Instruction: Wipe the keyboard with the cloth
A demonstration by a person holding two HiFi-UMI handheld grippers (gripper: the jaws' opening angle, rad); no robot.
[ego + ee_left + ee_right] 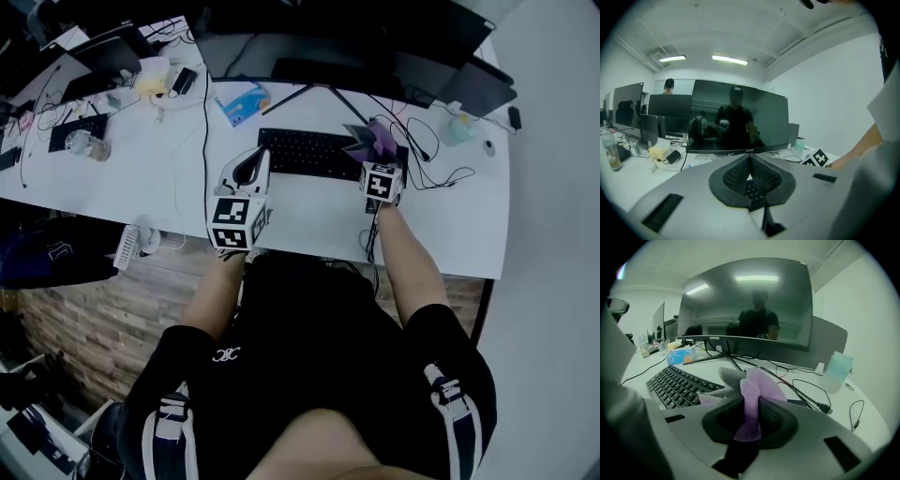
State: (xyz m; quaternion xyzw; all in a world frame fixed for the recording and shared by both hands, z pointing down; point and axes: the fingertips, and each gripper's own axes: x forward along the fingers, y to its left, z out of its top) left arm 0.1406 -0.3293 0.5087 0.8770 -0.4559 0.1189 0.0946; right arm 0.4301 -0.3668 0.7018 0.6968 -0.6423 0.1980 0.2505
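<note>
Currently: R hand-held gripper [751, 414] pinching cloth [759, 383] at keyboard [677, 385] right end; L hand-held gripper [750, 174] sitting closed, empty. Best: lowering cloth flat, sweeping rows lightly.

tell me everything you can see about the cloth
The cloth is lilac on one face and grey on the other, with a fuzzy, microfibre-like look. It is bunched into folds and pinched between the jaws of the right gripper, fanning out past them. It sits over the right end of the keyboard; whether it touches the keys is unclear.
</note>
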